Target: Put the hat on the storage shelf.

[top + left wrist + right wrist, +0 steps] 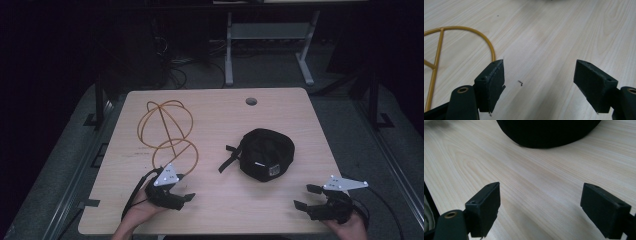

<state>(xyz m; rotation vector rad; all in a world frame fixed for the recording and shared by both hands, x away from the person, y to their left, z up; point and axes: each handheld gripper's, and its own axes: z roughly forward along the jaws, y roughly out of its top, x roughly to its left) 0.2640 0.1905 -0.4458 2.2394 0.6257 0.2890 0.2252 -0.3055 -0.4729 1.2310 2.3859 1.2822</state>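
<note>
Wire stand [167,131] looped, cap [264,153] seemingly soft fabric.

From the right claw's camera I get the black cap [549,132] cut off by the top edge — just its lower curve, no strap, no label. A pale blur sits at the lower left edge past the counter [529,185]; I cannot tell what it is. From the left claw's camera the yellow wire frame [461,28] runs off the left edge. In the high view the cap's small label [274,170] is too tiny to read, my forearms are cropped at the bottom, and the room behind the counter is too dark to make out.
</note>
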